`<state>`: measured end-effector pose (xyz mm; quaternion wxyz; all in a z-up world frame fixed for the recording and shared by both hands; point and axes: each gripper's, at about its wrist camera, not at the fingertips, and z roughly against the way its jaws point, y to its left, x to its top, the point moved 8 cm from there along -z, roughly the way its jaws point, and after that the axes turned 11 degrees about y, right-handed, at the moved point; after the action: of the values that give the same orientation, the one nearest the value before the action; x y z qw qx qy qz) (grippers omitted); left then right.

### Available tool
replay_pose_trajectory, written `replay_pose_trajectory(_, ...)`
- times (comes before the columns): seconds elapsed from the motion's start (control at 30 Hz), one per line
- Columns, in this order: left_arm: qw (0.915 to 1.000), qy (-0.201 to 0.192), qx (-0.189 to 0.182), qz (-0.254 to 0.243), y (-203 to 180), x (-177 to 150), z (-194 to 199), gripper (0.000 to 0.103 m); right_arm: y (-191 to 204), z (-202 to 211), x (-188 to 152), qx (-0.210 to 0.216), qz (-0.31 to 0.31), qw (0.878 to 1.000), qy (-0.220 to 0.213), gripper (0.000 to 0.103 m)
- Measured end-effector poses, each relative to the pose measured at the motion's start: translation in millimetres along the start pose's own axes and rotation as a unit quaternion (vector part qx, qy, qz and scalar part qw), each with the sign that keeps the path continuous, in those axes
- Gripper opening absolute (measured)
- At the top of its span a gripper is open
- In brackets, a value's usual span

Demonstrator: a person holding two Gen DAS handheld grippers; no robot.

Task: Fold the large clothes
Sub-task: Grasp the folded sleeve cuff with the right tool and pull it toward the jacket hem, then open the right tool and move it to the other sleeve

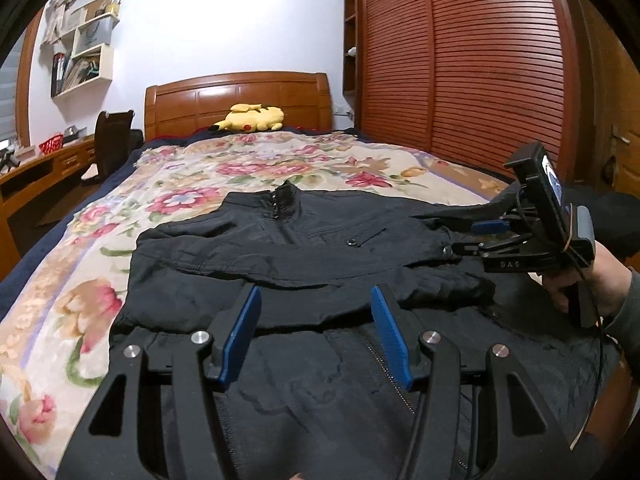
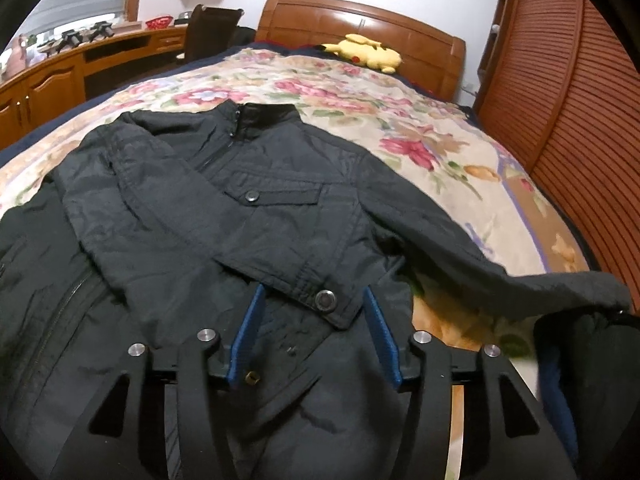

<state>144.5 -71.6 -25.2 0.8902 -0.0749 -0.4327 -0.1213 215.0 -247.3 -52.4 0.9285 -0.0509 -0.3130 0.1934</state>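
A black zip jacket (image 1: 304, 256) lies front up on the flowered bedspread (image 1: 168, 184), collar toward the headboard. One sleeve is folded across its chest, ending in a snap-button cuff (image 2: 326, 300). The other sleeve (image 2: 500, 264) stretches out to the right over the bed. My left gripper (image 1: 316, 300) is open and empty, just above the jacket's lower half. My right gripper (image 2: 312, 300) is open and empty, its blue pads either side of the cuff, slightly above it. The right gripper also shows in the left wrist view (image 1: 476, 236), at the jacket's right edge.
A yellow plush toy (image 1: 250, 118) lies by the wooden headboard (image 1: 240, 96). A slatted wardrobe (image 1: 460, 60) runs along the right of the bed. A desk (image 2: 60, 76) and a dark chair (image 1: 112, 140) stand to the left. A dark bundle (image 2: 588, 360) lies at the near right.
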Motion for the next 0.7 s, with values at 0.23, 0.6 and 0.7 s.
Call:
replay_pose_trajectory(0.23,0.9997,0.001,0.004,-0.025,-12,-5,-6,0.056,12,-1,-15,0.019,0.001,1.000,0.012,0.055)
replay_pose_trajectory(0.6,0.9996,0.012,0.000,-0.023,-16,-9,-16,0.056,17,-1,-23,0.043,-0.016,0.999,0.022,0.055)
replay_pose_trajectory(0.7,0.9997,0.013,0.006,-0.019,-14,-8,-15,0.056,9,5,-25,0.043,-0.027,0.999,0.020,0.055)
